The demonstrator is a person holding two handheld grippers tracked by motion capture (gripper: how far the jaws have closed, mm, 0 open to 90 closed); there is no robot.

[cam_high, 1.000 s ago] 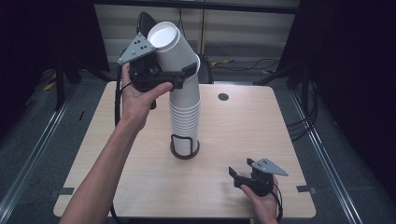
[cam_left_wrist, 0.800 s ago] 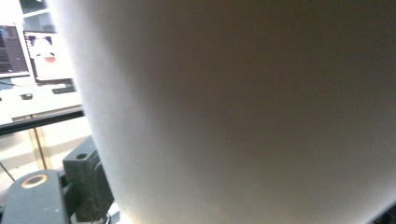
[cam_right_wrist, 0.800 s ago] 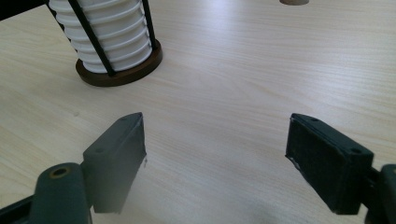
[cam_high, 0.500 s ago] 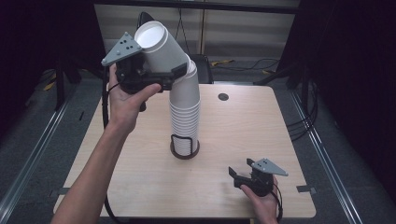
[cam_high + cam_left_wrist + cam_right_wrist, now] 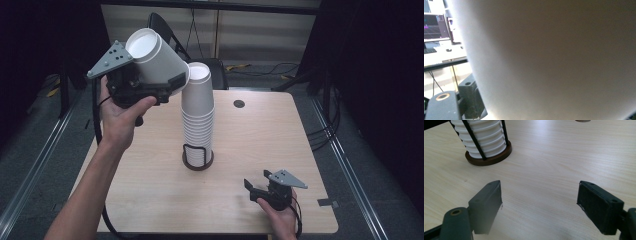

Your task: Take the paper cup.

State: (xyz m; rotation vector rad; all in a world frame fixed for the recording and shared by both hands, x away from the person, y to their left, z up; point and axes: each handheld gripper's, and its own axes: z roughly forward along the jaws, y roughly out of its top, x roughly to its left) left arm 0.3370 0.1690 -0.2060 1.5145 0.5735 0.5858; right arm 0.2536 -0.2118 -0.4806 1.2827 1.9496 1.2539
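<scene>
A white paper cup, smooth-walled and tapering from a wide rolled rim to a narrower base, sits in the upper left of the high view, tipped so its open mouth faces up and to the left. The left gripper, a black angular tool with a grey three-cornered plate on top, is clamped on the cup's wall, held up by the person's left hand. The cup's base end lies just beside the top of the tall stack of white paper cups; whether they touch cannot be told. In the left gripper view the cup's matt wall is so close that it blurs into a pale gradient, hiding one jaw and most of the room; a lit monitor is cut off at the upper left.

The stack shows close ribbed rims down its side and stands in a dark round wooden base with a thin black wire holder, in the middle of the pale wood-grain table. In the right gripper view the stack is cut off by the top edge.

The right gripper, low at the lower right of the high view, has its blocky black jaws spread wide with nothing between them, bare table beneath.
</scene>
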